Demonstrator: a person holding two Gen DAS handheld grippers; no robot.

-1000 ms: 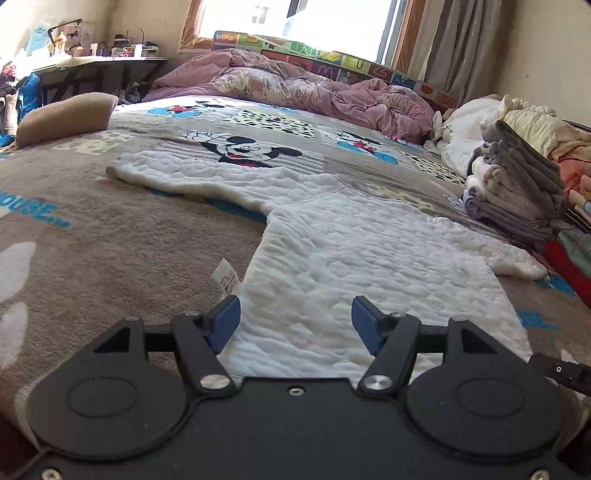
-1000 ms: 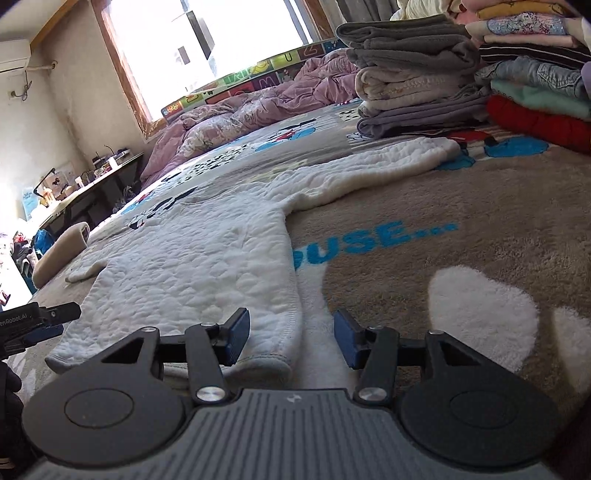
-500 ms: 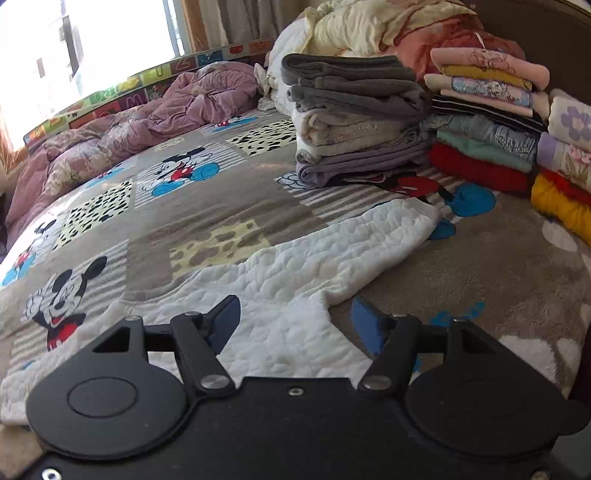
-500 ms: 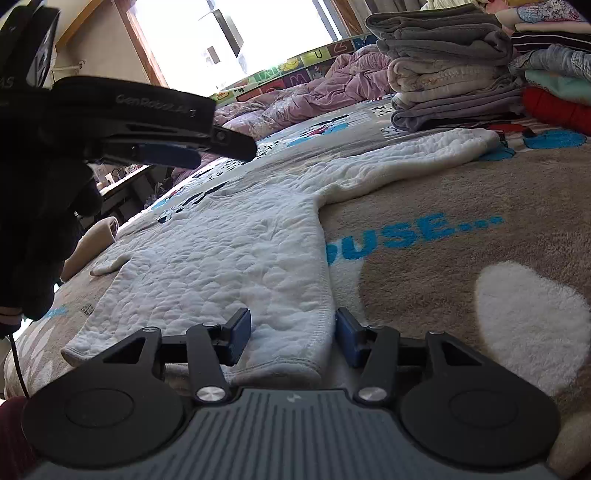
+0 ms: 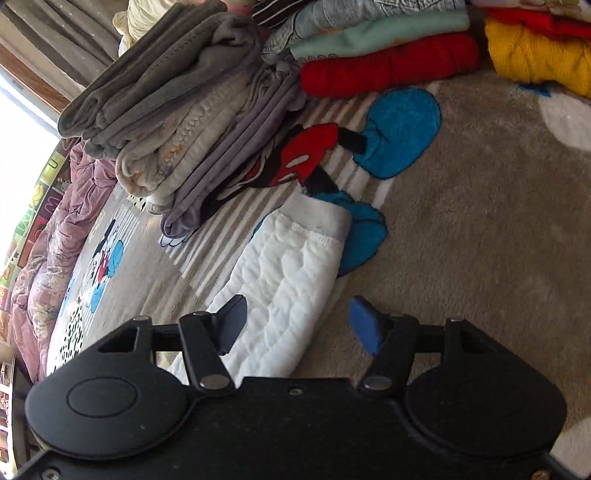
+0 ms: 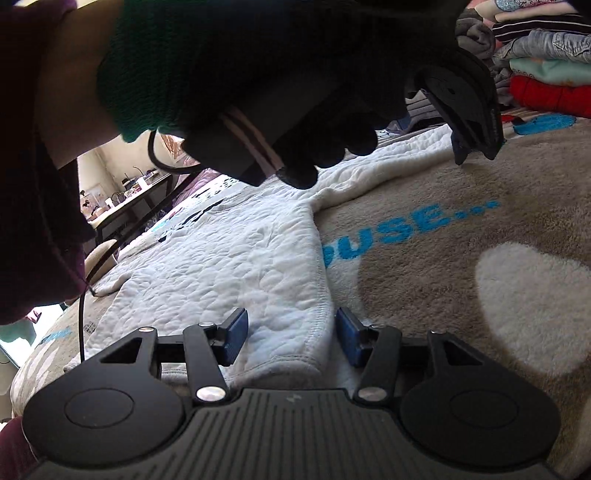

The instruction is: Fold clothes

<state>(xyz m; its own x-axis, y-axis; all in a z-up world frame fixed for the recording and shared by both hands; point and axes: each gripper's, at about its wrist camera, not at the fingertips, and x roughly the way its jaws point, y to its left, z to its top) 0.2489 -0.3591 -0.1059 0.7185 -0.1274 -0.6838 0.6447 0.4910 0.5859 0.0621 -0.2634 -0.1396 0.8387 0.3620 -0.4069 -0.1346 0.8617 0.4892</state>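
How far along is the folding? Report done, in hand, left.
Done: folded stacks line the bed. In hand: the left hand-held gripper, jaws closing, straddles the white top's sleeve cuff; the right hand-held gripper straddles its hem. Left: every fold; the white top lies flat.

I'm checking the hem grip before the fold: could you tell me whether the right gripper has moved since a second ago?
No. The right gripper straddles the same hem corner of the white quilted top, with the blue lettering in nearly the same place.

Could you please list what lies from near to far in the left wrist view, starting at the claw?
Left claw, closing over the white sleeve → blue patch → red sweater → mint garment.
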